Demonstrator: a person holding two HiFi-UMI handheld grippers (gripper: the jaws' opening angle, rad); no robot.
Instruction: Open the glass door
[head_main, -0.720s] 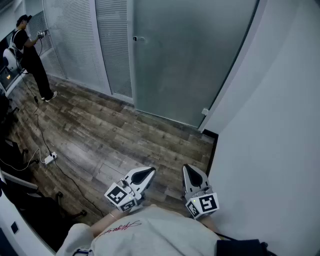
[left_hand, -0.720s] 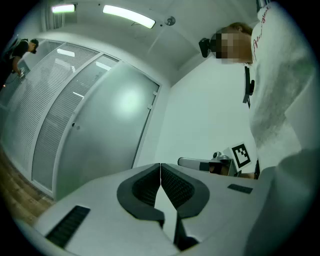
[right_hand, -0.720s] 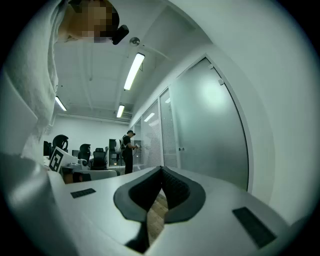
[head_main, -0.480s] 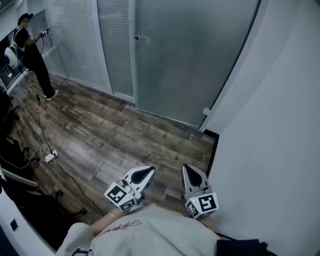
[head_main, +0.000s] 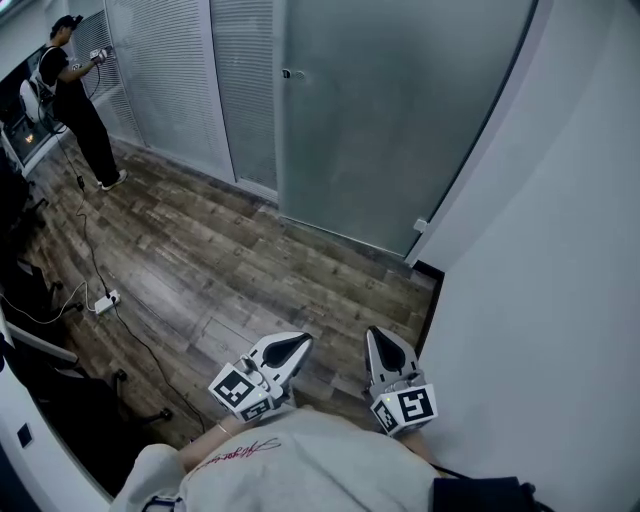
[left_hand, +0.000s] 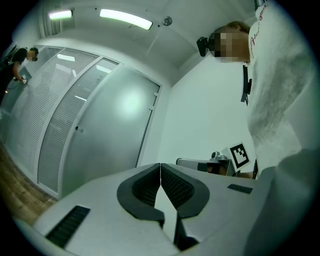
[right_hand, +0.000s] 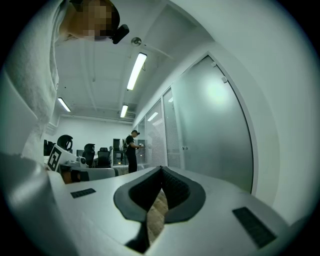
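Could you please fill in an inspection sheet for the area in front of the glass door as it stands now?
Surface: wooden floor, dark planks.
Job's things: frosted glass door appears closed; small handle at its left edge, untouched.
Clutter: nothing seen near the door.
Grippers: left claw shut, empty; right claw shut, empty; both held low, well short of the door.
Cables: power strip on the floor at left, cable trailing from it.
Surroundings: slatted blinds left of the door; white wall at right; another person standing by the blinds.
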